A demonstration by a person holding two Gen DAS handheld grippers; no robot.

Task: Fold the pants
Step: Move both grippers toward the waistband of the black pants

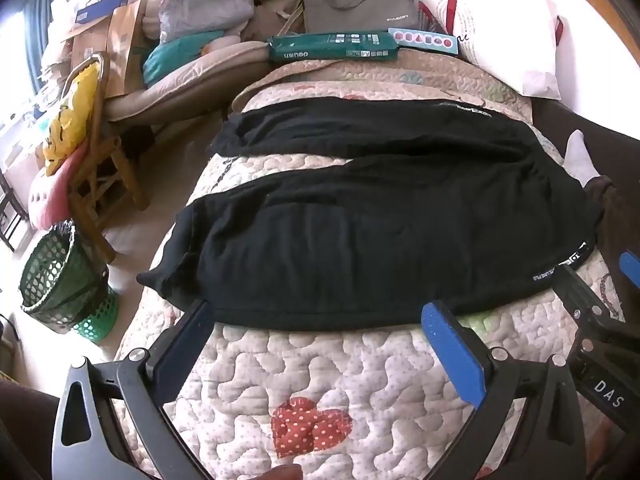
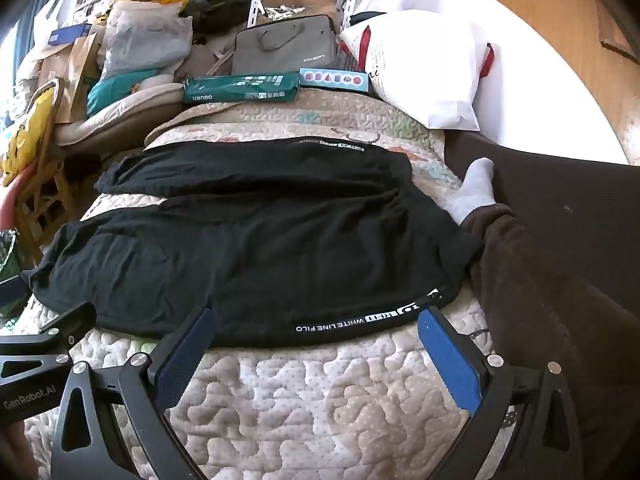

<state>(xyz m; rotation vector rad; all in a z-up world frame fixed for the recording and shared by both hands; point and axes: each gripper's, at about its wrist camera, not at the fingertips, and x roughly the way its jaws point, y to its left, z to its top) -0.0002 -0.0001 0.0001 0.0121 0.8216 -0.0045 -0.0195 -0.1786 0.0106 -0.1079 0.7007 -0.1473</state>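
Black pants (image 1: 380,216) lie spread flat across a quilted bed cover (image 1: 320,368), legs pointing left, waistband with white lettering (image 2: 360,322) at the right. My left gripper (image 1: 320,320) hangs wide open just short of the near leg's lower edge, nothing between its fingers. My right gripper (image 2: 320,324) is also wide open, its tips at the near edge of the pants by the lettered waistband, holding nothing. In the left wrist view the right gripper (image 1: 624,280) shows at the right edge. The left gripper's finger (image 2: 60,320) shows at the left of the right wrist view.
A person's leg in dark trousers with a white sock (image 2: 472,196) rests at the bed's right side. A green package (image 1: 332,46), a grey bag (image 1: 356,4) and a white pillow (image 1: 508,40) line the far end. A wooden chair (image 1: 100,168) and green baskets (image 1: 60,276) stand left.
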